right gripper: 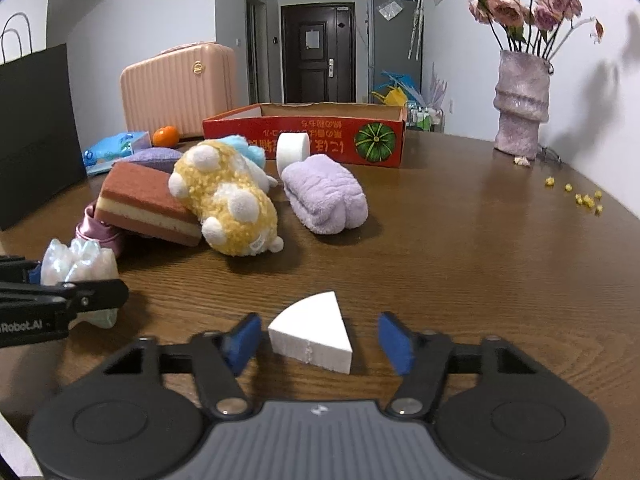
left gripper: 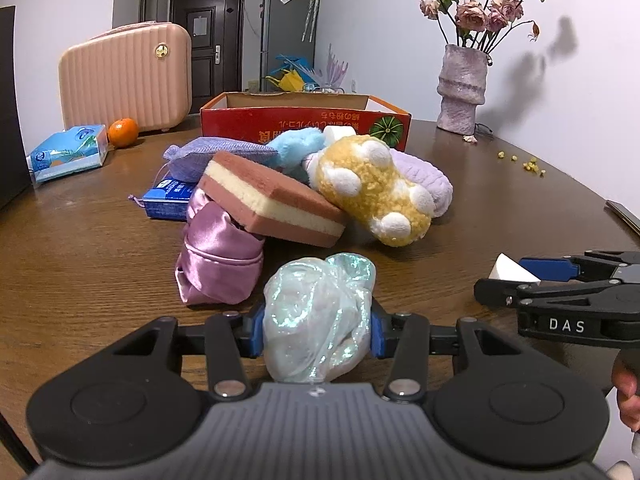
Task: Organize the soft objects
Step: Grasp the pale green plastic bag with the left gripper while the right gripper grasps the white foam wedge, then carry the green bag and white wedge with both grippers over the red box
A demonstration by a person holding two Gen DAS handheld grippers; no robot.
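Left tool [left gripper: 318,330] clamped — right tool [right gripper: 320,344] apart.

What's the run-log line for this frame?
left gripper: shut on iridescent bag | right gripper: open around white foam wedge | red box: empty

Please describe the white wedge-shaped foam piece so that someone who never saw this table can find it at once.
Start at the red cardboard box at the back of the wooden table, then come forward past the pile of soft things. The white foam wedge lies alone on bare wood, between the right gripper's open blue pads. Unlike its fluffy neighbours, it is smooth, shaped like a cake slice.
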